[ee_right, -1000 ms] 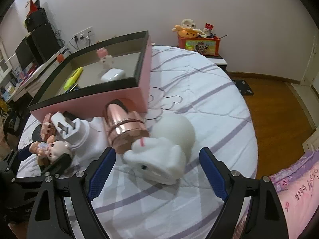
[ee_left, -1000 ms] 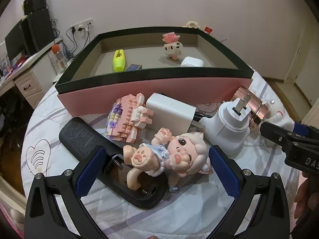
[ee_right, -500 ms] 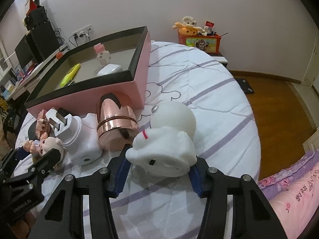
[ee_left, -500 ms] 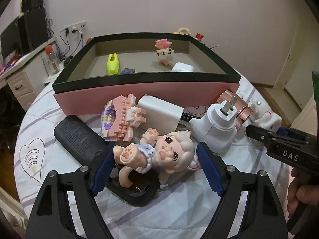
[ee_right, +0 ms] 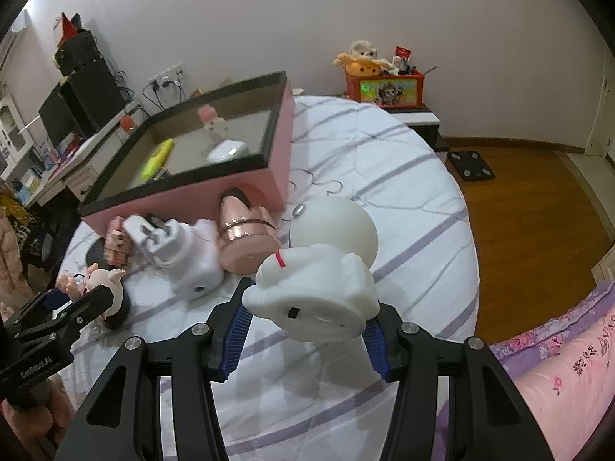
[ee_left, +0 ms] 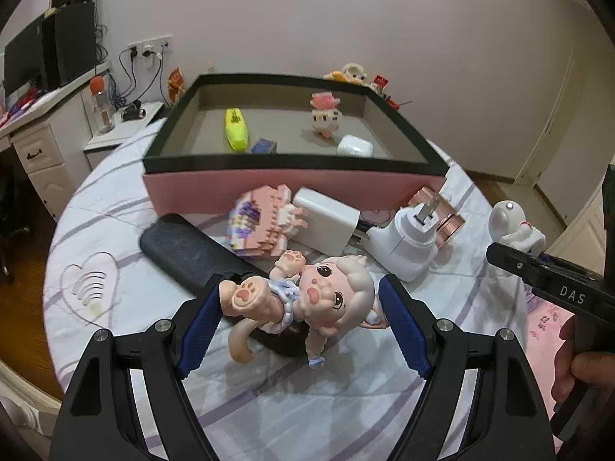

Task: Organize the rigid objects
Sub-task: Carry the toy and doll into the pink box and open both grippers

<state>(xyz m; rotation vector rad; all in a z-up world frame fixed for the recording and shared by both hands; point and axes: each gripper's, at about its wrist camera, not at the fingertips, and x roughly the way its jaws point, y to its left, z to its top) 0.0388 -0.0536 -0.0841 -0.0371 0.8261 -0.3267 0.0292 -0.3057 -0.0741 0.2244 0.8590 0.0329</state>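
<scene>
A box (ee_left: 296,180) is set at the far side of a round table (ee_left: 115,238). In it, a marker (ee_left: 235,135) is laid at the left, an earbud case (ee_left: 355,146) at the right, and a block figure (ee_left: 324,115) behind the case. Before the box, from left to right, a remote (ee_left: 180,253), a brick model (ee_left: 261,223), a charger (ee_left: 326,219), a plug adapter (ee_left: 403,246) and a metal cylinder (ee_right: 246,238) are crowded together. A doll (ee_left: 307,299) is placed on the remote's near end, between the left gripper (ee_left: 300,326) fingers. A lamp (ee_right: 326,276) is found at the far right, within the right gripper (ee_right: 307,330).

Glossy plastic doll (ee_left: 315,296) — shiny copper-metal cylinder (ee_right: 246,238).
</scene>
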